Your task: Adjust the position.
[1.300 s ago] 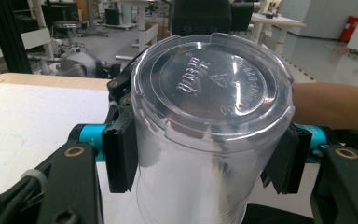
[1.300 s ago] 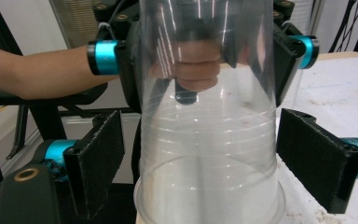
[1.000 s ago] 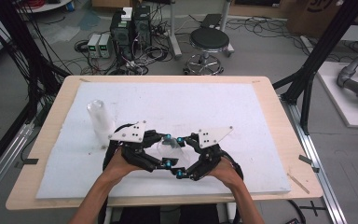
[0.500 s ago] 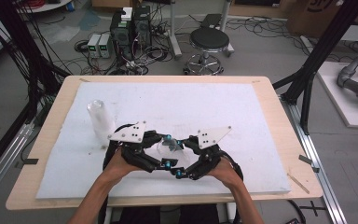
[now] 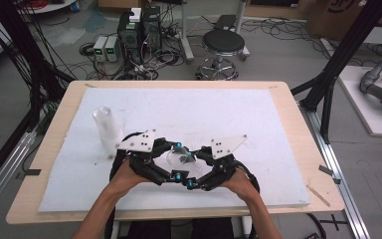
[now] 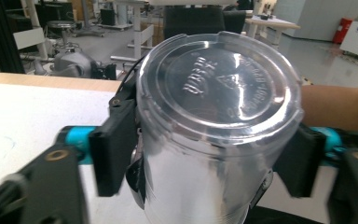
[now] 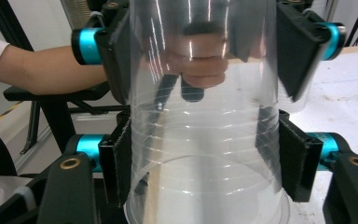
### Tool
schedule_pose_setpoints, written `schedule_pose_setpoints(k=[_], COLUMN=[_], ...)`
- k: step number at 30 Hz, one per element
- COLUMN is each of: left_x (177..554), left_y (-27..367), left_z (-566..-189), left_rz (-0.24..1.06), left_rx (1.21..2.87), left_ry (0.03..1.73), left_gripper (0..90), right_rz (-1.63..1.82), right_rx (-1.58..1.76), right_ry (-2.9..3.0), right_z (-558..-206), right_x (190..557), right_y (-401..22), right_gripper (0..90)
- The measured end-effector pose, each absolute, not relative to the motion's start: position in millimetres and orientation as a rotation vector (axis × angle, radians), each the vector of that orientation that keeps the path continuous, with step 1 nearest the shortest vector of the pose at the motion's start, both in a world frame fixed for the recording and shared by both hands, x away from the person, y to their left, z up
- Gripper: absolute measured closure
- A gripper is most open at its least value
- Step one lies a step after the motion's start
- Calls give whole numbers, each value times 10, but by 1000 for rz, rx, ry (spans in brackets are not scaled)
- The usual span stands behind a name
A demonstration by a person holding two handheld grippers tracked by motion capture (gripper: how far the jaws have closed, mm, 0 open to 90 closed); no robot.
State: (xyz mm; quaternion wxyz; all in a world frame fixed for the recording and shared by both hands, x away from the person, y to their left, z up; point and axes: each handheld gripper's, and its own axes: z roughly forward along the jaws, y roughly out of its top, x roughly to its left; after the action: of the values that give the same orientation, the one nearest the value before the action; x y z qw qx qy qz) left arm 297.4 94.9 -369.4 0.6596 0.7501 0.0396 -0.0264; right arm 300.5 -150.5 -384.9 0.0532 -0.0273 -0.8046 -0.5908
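Observation:
A clear plastic cup [image 5: 181, 160] lies level in the air between my two grippers, which face each other over the table's near middle. My right gripper [image 7: 205, 161] has just closed and is shut on the cup [image 7: 205, 130] near its wide mouth, pads pressed on both sides. My left gripper [image 6: 207, 154] straddles the base end of the cup [image 6: 219, 84]. Its jaws have just been opening, and the pads [image 6: 298, 163] now stand beside the wall. In the high view the left gripper [image 5: 175, 160] and the right gripper [image 5: 191, 168] almost meet.
A second clear cup [image 5: 107, 130] stands upright at the left of the white mat [image 5: 229, 114], just beyond the left gripper's grey plate. The mat covers a wooden table [image 5: 298, 129]. A stool and cabled boxes are on the floor beyond the far edge.
Both hands have stayed where they were. The right gripper's jaws have drawn in around the cup, while the left gripper's jaws have spread slightly.

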Motion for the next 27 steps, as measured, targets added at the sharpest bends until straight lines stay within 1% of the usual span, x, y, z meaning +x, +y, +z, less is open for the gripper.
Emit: schedule_pose_setpoints(k=[5, 8, 9, 12, 18, 20, 21, 23, 26, 27], left_x=[2984, 2983, 2985, 2979, 2964, 2968, 2975, 2976, 2970, 2964], left_y=[959, 967, 973, 987, 1056, 1089, 1128, 1144, 1178, 1179], left_z=[-3694, -3693, -3691, -3684, -3595, -3548, -3491, -3460, -3361, -3323], left_rz=[-38, -39, -39, -32, 1, 22, 34, 32, 47, 55], left_rx=[1698, 1692, 1697, 1704, 1785, 1840, 1897, 1921, 2041, 2109], left_ry=[119, 118, 112, 115, 110, 117, 126, 128, 119, 119], left_gripper=[122, 116, 97, 97, 97, 97, 97, 97, 97, 97], right_rz=[-1799, -1799, -1797, -1793, -1766, -1741, -1704, -1684, -1554, -1533], right_rx=[-81, -78, -83, -89, -106, -112, -121, -125, -135, -144], right_ry=[-2447, -2446, -2446, -2450, -2474, -2497, -2530, -2550, -2643, -2659], right_z=[-3853, -3852, -3852, -3853, -3832, -3801, -3760, -3741, -3635, -3619], right_x=[3010, 3012, 3012, 3014, 3009, 2998, 2996, 2995, 2990, 2988], right_y=[-1507, -1510, -1514, -1520, -1544, -1559, -1568, -1571, -1567, -1561], right_gripper=[328, 327, 328, 328, 327, 328, 328, 328, 328, 329])
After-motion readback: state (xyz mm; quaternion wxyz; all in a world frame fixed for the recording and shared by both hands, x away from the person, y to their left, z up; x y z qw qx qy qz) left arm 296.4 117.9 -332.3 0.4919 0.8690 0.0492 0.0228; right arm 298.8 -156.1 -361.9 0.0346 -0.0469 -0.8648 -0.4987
